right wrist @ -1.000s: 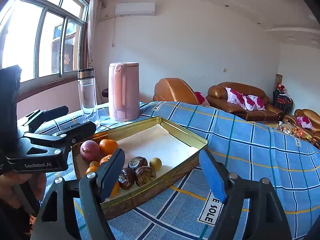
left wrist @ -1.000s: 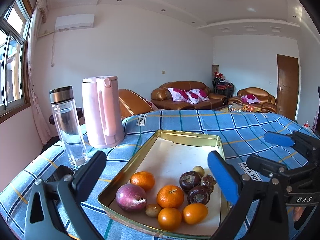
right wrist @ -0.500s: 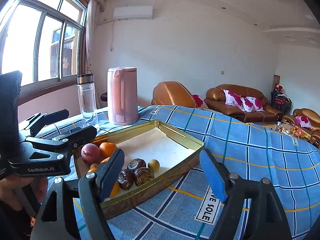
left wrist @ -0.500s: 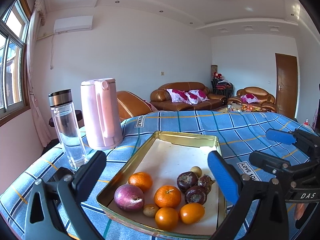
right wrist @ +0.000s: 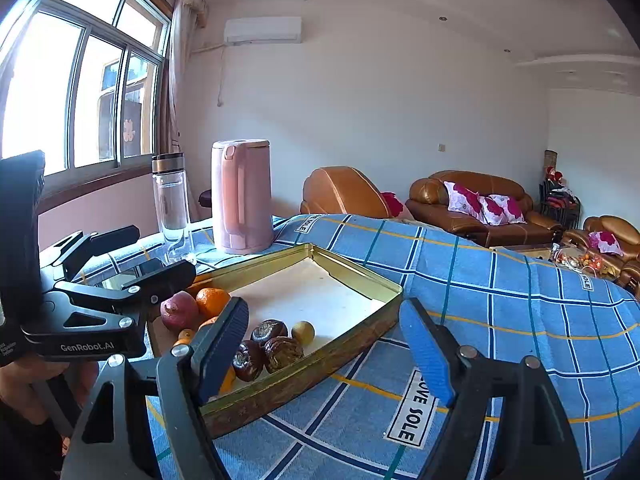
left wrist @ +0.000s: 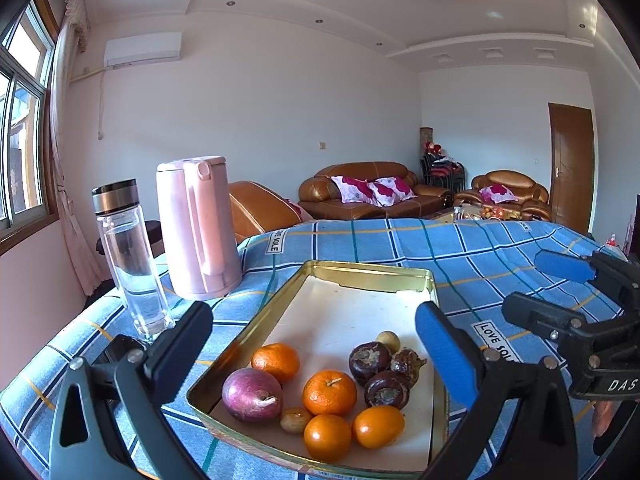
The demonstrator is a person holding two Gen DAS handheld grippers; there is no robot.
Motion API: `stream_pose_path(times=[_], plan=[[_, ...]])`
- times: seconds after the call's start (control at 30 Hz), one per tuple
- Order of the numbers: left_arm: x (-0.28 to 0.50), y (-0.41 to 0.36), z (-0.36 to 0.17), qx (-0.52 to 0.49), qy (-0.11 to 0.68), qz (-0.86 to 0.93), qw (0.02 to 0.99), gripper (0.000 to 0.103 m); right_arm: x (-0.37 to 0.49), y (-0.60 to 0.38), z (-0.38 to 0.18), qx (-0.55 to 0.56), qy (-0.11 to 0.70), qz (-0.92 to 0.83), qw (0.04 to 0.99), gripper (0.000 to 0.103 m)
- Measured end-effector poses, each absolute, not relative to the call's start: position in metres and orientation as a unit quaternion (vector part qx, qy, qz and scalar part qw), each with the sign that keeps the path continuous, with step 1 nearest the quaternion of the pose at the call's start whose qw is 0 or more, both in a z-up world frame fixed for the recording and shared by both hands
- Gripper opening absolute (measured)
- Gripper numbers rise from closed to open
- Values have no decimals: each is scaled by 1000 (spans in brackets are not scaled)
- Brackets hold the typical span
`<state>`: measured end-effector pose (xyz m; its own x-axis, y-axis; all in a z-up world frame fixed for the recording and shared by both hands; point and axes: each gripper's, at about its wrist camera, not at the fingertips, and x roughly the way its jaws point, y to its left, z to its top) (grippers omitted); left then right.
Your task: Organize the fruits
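The left gripper (left wrist: 314,350) hangs over the near end of the gold tray (left wrist: 366,270), its jaws spread wide and holding nothing; the right gripper (right wrist: 324,344) hovers just beside the tray's right wall, likewise wide apart and empty.

The left wrist view looks down into the tray and lays out the whole heap at its near end: a red onion (left wrist: 252,395) at the left, four oranges (left wrist: 329,393), three dark brown fruits (left wrist: 369,357), a small pale fruit (left wrist: 388,340) behind them and a small brown one (left wrist: 295,420) in front; the far part of the tray lies bare; the right gripper (left wrist: 560,292) shows at that view's right edge.

The right wrist view comes in low from the side; its own left finger (right wrist: 222,346) hides most of the oranges; it shows the tray's outer wall (right wrist: 304,372), the onion (right wrist: 179,315), and the hand (right wrist: 28,384) on the left gripper (right wrist: 132,256).

Both views show the bottle (left wrist: 130,256) and pink kettle (left wrist: 198,226) standing left of the tray on the blue cloth (right wrist: 500,320).
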<state>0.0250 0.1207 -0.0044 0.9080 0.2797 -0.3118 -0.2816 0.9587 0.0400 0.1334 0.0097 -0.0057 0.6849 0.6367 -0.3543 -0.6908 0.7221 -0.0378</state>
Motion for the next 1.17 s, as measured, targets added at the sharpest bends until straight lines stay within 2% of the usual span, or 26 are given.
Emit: stream_pose_path(times=[1.17], plan=[[31,107,-8,3,171,125,977,103,133,-2,-9,-79,159,357,917,80]])
